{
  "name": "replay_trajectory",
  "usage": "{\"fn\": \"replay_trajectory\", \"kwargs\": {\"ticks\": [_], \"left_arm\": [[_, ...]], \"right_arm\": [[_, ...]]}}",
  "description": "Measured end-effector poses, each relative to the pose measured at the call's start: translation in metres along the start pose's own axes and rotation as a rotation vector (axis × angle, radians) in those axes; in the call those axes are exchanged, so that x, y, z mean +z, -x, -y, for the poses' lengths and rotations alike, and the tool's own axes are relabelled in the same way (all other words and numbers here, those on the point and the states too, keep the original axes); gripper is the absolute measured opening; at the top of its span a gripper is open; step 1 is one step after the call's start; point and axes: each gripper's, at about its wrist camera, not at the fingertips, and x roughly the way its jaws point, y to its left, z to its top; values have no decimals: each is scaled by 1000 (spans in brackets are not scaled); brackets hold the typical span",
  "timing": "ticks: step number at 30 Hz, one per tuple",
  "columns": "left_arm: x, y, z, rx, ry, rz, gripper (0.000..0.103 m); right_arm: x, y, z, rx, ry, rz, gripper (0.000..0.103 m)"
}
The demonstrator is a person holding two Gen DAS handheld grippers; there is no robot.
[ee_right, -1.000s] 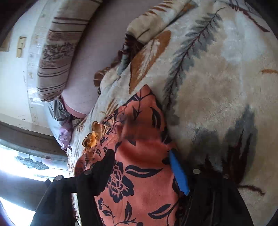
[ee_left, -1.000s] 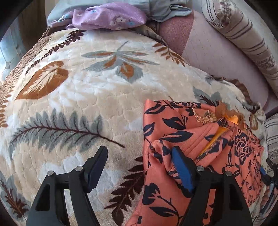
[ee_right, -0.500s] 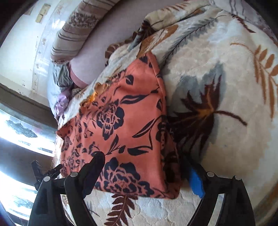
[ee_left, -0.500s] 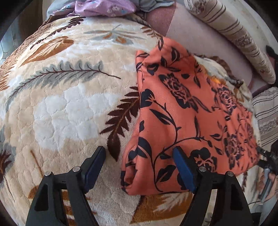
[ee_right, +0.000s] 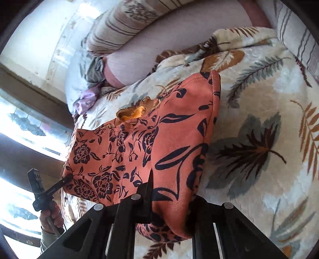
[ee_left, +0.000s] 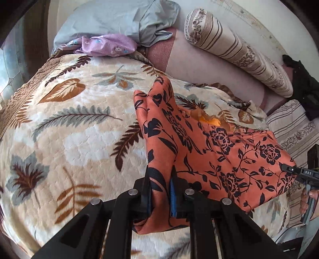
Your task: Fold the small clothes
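An orange garment with dark flowers (ee_left: 209, 159) hangs lifted over the leaf-patterned blanket (ee_left: 69, 129), stretched between both grippers. My left gripper (ee_left: 160, 175) is closing, and its pads press on the garment's near left corner. My right gripper (ee_left: 289, 171) pinches the opposite corner at the right edge of that view. In the right wrist view the garment (ee_right: 139, 149) drapes over my right gripper (ee_right: 173, 191), which is shut on its bunched corner. One of its fingers is hidden by the cloth. The left gripper (ee_right: 67, 177) holds the far corner there. A yellow lining (ee_right: 131, 113) shows at the garment's far edge.
A purple flowered cloth (ee_left: 107, 44) and a grey-blue pillow (ee_left: 119, 18) lie at the head of the bed. A striped bolster (ee_left: 235, 49) and a striped pillow (ee_left: 295, 135) line the right side. A bright window (ee_right: 20, 119) stands beyond the bed.
Both grippers went from open around the folded garment's near corners to shut on them. Both have risen and drawn back, lifting the garment's near edge off the blanket.
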Motion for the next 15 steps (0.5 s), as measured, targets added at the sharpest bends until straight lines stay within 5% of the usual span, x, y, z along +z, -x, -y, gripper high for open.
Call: {"fn": "replay_trajectory", "kwargs": {"ticks": [3, 5, 6, 7, 10, 15], "left_arm": [[-51, -4, -32, -9, 96, -82, 22], [-90, -31, -53, 62, 129, -190, 35], [-106, -38, -63, 57, 141, -207, 38], [-110, -27, -65, 23, 129, -136, 39], [-96, -6, -60, 103, 93, -134, 60], [-55, 5, -55, 117, 17, -27, 62]], "right_arm": [[-51, 8, 13, -3, -32, -36, 17], [-88, -12, 37, -31, -52, -83, 29], [-107, -29, 54, -43, -92, -140, 61], [-122, -37, 70, -65, -140, -167, 78], [-136, -8, 80, 30, -204, -11, 78], [-116, 20, 87, 4, -229, 94, 79]]}}
